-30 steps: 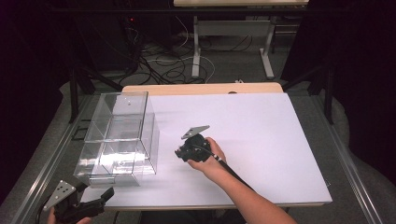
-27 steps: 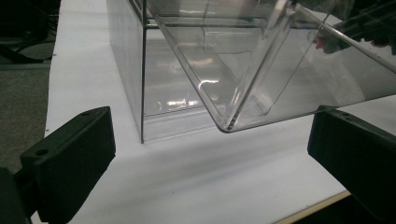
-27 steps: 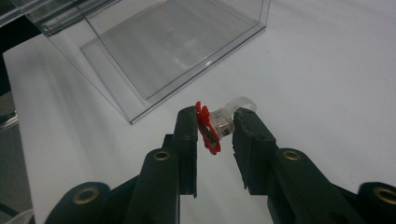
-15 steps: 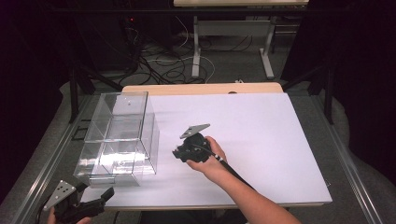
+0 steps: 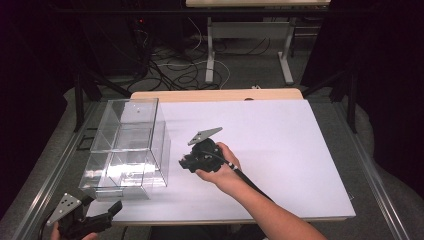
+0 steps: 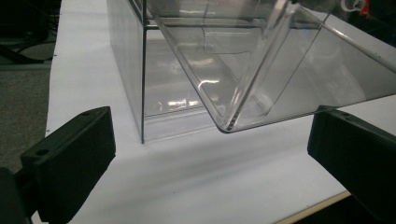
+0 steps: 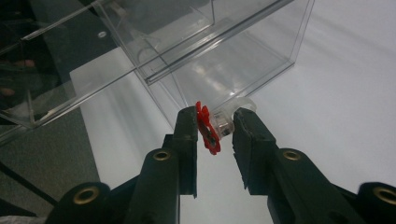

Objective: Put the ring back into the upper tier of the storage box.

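— Item one: what sits on the table [image 5: 280, 150]?

— A clear plastic box [image 5: 127, 147] with inner dividers, standing on the white sheet at the table's left side. In the left gripper view a transparent panel of it tilts out toward me over the sheet.

— Item two: my right tool [image 5: 187, 162]?

— Held in my right hand [image 5: 220, 167] near the middle of the table, just beside the box's right wall, jaws pointing at it. In the right gripper view the jaws are drawn in close around a small object [image 7: 208, 128]: a red, toothed plastic piece against one jaw, with a clear rounded part toward the other. The red piece touches the one jaw; I cannot tell whether the far jaw presses the clear part, so I cannot tell if it is truly pinched.

— Item three: my left tool [image 5: 107, 212]?

— Low at the table's near left corner, off the front edge, aimed at the box. Its jaws stand spread wide, nothing between them, the box's corner ahead.
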Demonstrator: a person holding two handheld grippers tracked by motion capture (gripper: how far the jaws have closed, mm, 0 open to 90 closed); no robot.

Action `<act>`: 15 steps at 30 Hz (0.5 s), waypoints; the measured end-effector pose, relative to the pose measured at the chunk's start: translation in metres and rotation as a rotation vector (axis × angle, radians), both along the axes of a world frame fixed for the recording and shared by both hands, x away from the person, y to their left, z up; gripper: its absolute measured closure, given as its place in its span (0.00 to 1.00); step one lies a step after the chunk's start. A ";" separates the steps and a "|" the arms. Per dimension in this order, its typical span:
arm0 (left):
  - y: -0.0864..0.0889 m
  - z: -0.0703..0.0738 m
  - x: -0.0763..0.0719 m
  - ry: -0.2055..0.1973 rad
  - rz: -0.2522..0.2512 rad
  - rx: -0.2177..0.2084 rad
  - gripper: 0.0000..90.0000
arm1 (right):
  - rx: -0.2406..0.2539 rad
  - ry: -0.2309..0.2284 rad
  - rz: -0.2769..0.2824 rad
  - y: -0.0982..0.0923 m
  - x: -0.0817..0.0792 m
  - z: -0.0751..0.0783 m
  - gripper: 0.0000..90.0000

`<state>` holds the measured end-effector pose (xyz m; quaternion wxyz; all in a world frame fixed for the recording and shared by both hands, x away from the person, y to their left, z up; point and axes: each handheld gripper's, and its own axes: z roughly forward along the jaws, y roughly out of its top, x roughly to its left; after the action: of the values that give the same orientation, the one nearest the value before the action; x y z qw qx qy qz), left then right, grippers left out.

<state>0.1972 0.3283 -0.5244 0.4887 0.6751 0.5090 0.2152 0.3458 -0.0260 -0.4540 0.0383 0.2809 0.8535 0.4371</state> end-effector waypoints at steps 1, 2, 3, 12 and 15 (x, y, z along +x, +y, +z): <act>0.000 0.000 0.000 0.000 -0.001 0.001 0.01 | 0.008 -0.003 0.000 0.001 -0.001 0.001 0.79; 0.000 0.000 0.000 0.000 -0.001 0.001 0.01 | 0.005 -0.002 0.006 0.001 -0.001 0.003 0.79; 0.000 0.000 0.000 0.000 -0.002 0.003 0.01 | 0.012 0.009 0.001 0.002 -0.002 0.005 0.79; 0.000 0.000 0.000 0.000 -0.001 0.002 0.01 | 0.057 0.041 0.013 0.003 -0.005 0.016 0.79; 0.000 0.000 0.000 0.001 -0.002 0.003 0.01 | 0.072 0.052 0.013 0.003 -0.005 0.020 0.79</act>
<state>0.1972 0.3281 -0.5245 0.4877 0.6764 0.5083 0.2152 0.3404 -0.0234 -0.4343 0.0031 0.2879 0.8398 0.4603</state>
